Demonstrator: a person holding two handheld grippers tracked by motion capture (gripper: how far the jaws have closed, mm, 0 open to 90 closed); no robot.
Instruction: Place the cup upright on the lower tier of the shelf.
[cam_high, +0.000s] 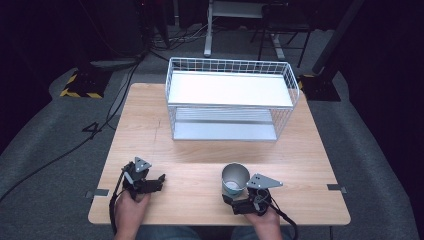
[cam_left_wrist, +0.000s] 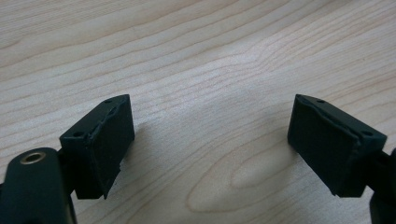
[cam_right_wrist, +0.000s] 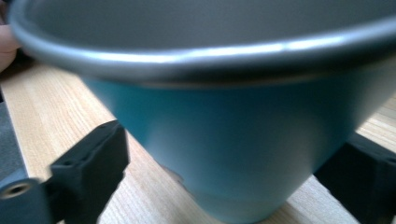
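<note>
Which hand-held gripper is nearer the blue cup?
Right. The right hand-held gripper has its jaws on either side of the blue cup; the left hand-held gripper sits well off to the cup's left.

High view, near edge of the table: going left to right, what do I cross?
left gripper → bare stretch of wooden table → blue cup → right gripper, its jaws on either side of the cup's base, the left one apart from it.

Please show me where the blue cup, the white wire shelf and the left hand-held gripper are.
Blue cup (cam_right_wrist: 243, 140): right gripper view, outer wall.
White wire shelf (cam_high: 230, 89): high view, top board.
Left hand-held gripper (cam_left_wrist: 210, 144): left gripper view, between its open jaws.
</note>
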